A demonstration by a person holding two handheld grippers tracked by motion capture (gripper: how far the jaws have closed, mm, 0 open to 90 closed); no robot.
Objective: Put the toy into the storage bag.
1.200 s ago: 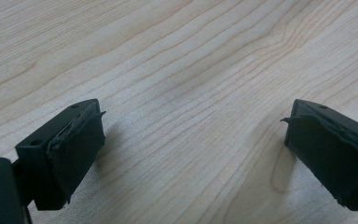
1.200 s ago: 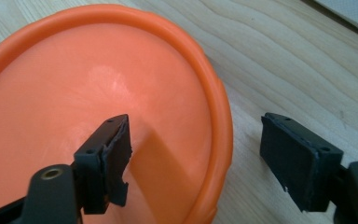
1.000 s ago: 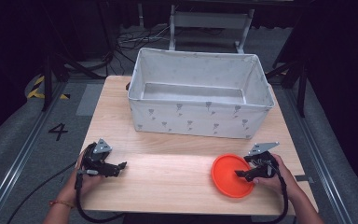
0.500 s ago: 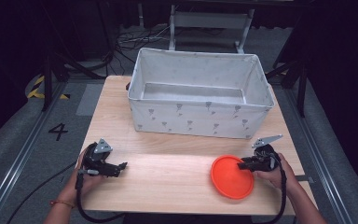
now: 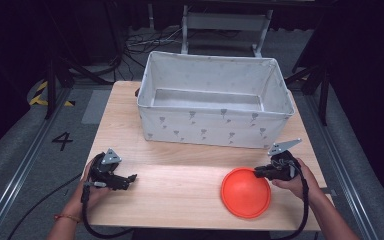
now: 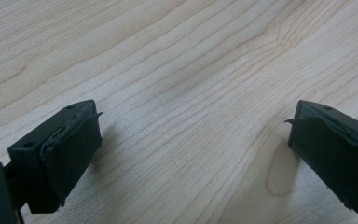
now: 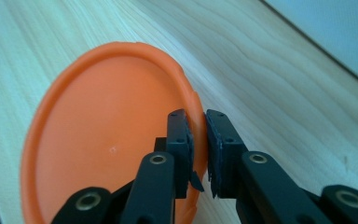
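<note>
An orange round disc [image 5: 246, 192] lies on the wooden table [image 5: 180, 195] at the front right. My right gripper [image 5: 256, 173] is at the disc's far right edge. In the right gripper view the disc [image 7: 107, 140] has its raised rim pinched between the two jaws, so my right gripper [image 7: 198, 140] is shut on it. My left gripper [image 5: 130, 180] rests low over the table at the front left. In the left gripper view its jaws stand wide apart over bare wood, and my left gripper [image 6: 191, 140] is open with nothing between its jaws.
A large white fabric bin [image 5: 215, 125] with a small grey pattern stands open-topped across the back half of the table. Bare wood lies between the two grippers. The table's front edge runs just below both hands.
My right gripper has shifted from over the disc's right side to its far right rim. The disc has barely moved. The left gripper has stayed put.
</note>
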